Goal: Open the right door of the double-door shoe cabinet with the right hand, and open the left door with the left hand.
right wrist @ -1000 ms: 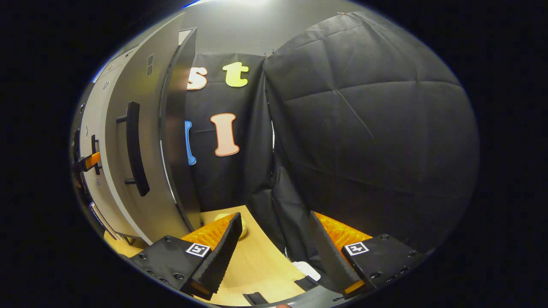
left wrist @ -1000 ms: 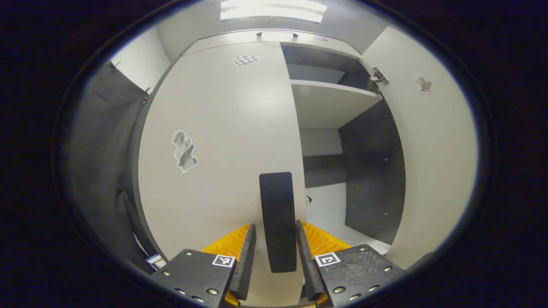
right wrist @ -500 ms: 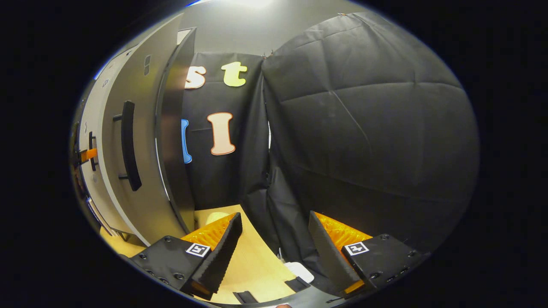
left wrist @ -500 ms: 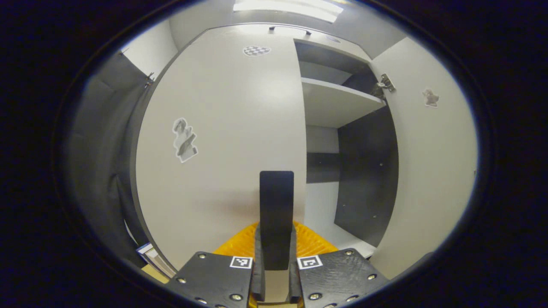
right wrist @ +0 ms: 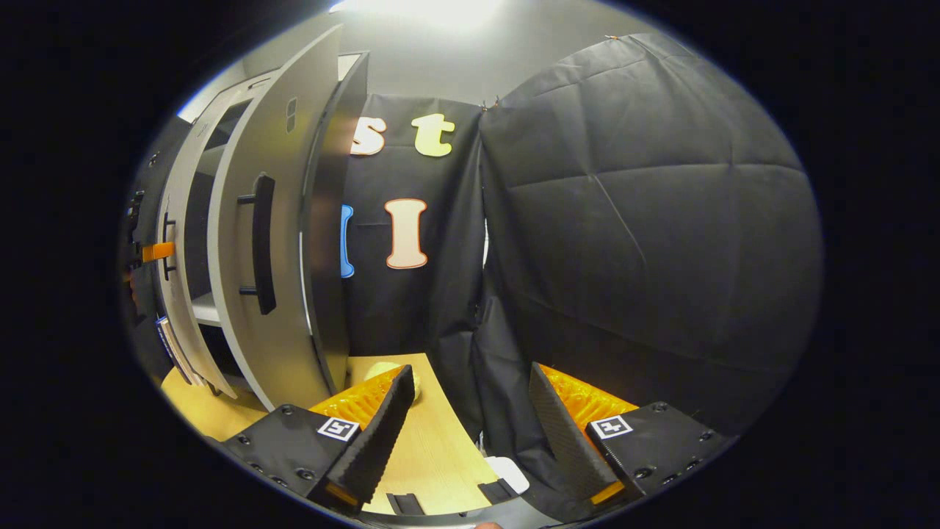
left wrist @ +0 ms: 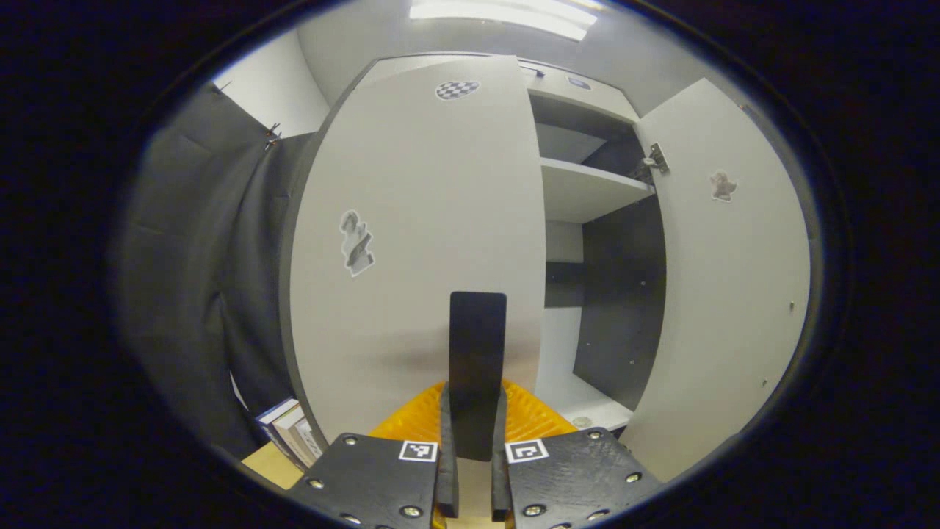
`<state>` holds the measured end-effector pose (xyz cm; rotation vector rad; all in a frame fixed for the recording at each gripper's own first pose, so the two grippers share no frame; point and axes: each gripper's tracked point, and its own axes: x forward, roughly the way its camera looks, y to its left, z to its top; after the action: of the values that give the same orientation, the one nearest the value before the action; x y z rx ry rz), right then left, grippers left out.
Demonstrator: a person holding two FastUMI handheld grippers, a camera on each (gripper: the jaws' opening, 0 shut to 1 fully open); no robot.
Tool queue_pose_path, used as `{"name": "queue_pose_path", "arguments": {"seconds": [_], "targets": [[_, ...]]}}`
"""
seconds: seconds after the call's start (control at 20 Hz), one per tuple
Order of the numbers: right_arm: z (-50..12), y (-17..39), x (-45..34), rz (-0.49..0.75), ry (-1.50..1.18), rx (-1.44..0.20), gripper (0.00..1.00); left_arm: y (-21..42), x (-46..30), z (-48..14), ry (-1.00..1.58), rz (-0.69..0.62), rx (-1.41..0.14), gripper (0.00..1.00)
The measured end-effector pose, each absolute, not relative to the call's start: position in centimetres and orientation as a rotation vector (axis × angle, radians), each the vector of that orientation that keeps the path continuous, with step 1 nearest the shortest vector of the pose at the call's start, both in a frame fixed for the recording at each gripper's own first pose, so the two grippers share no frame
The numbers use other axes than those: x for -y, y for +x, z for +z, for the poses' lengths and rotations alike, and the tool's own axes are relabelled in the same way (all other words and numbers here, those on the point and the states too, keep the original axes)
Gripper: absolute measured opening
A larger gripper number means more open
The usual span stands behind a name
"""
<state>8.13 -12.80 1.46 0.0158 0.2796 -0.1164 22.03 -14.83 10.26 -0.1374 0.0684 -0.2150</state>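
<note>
The right door (left wrist: 727,279), a pale grey flat panel, already stands swung wide, its inner face and a metal hinge (left wrist: 652,158) showing at the top, and the open half of the pale grey double-door shoe cabinet (left wrist: 587,191) shows a light shelf against dark inner walls. That half of the task looks done.

The left gripper (left wrist: 474,455) has its jaws drawn tight on the black upright bar handle (left wrist: 477,367) of the left door (left wrist: 418,242), one finger pressing each side. In the right gripper view that left door (right wrist: 170,294) appears to stand a little off the cabinet front, with a dark gap behind it, so I judge the pull is under way but far from finished. The door needs swinging out to match its partner.

The right gripper (right wrist: 470,411) hangs well away from the cabinet, over the light wooden desk (right wrist: 433,448), its jaws spread wide with nothing between them. The right door's black bar handle (right wrist: 262,242) shows beside it, untouched.

A few books (left wrist: 290,433) lean by the cabinet's foot.
</note>
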Motion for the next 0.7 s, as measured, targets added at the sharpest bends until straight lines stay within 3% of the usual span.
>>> {"name": "queue_pose_path", "arguments": {"seconds": [0.55,0.65,0.7], "targets": [[1.3,6.9,9.7,-0.007,0.041,-0.279,0.98,16.1,9.0,10.1,-0.079,-0.165,-0.081,0.2],[1.6,6.3,8.6,-0.006,0.067,-0.267,0.94,15.6,8.1,10.0,-0.094,-0.182,-0.083,0.12],[1.9,6.1,7.9,-0.003,0.075,-0.259,0.98,15.2,7.5,10.1,-0.099,-0.186,-0.085,0.12]]}}
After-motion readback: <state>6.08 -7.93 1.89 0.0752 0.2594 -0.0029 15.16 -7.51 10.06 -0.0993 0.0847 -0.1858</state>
